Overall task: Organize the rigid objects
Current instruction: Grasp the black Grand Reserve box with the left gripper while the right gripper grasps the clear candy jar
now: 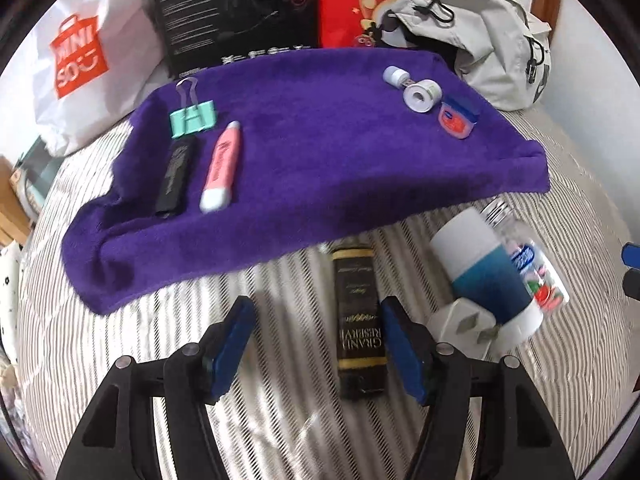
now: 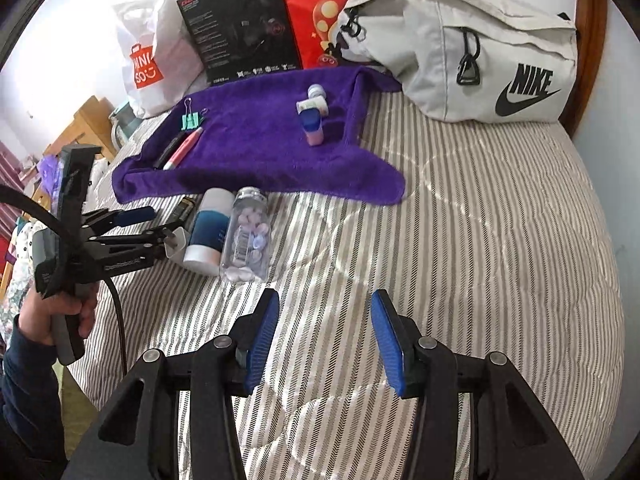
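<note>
A purple towel (image 1: 312, 168) lies on the striped bed. On its left side lie a teal binder clip (image 1: 193, 118), a black stick (image 1: 176, 176) and a pink marker (image 1: 222, 168). At its right sit two small white rolls (image 1: 420, 94) and a blue-lidded pink tub (image 1: 458, 118). My left gripper (image 1: 316, 340) is open over the bedding, with a black-and-gold box (image 1: 358, 320) lying between its fingers. A white plug (image 1: 464, 326), a white-and-blue tube (image 1: 484, 276) and a clear pill bottle (image 2: 248, 236) lie to its right. My right gripper (image 2: 324, 336) hangs open over bare bedding.
Behind the towel stand a white Miniso bag (image 2: 152, 52), a black box (image 2: 244, 28) and a red bag (image 2: 332, 12). A grey Nike bag (image 2: 480, 52) rests at the back right. A hand (image 2: 60, 312) holds the left gripper at the bed's left edge.
</note>
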A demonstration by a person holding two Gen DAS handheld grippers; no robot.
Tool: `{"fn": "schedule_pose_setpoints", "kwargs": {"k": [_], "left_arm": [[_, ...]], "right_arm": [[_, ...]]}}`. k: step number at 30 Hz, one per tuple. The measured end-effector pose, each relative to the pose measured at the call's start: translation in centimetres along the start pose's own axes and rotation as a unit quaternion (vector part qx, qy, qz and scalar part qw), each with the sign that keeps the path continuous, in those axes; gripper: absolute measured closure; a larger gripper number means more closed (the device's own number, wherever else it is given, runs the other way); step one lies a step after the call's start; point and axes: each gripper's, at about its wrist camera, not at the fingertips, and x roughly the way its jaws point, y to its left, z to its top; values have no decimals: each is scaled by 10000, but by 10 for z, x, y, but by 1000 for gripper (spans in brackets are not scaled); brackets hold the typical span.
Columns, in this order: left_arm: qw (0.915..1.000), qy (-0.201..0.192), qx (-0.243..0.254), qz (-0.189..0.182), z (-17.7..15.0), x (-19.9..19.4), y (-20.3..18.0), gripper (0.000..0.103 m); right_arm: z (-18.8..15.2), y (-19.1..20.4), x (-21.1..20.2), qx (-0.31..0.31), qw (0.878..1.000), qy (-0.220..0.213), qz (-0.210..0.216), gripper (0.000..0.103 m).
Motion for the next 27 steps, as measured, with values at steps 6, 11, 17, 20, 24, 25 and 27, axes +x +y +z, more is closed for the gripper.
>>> {"fn": "schedule_pose_setpoints", "kwargs": {"k": [6,11,17,20,24,25,27], "left_arm": [[10000,-80,-28,41,-9,-4,10,38],[9996,-232,135,-36,-9,-4,2,55],[9991,-313,255,-119,-13,-8,-8,80],[9991,-286,294,-126,-14,-9,-8,80],[9993,-242,205,-217,-17,-11,-2,80],[9993,-237,194,-217,-18,-11,-1,80],[9994,-222,160,-211,-20,-12,2,80]], "right_arm": [[0,6,6,-47,10000,28,41,55],[3,12,13,-44,9999,51,91,55],[18,25,29,-3,9997,53,238,55],[27,37,35,-113,9995,56,300,55],[37,55,49,-301,9989,138,322,55],[38,58,54,-353,9988,173,285,56],[39,63,62,-468,9985,252,107,56]]}}
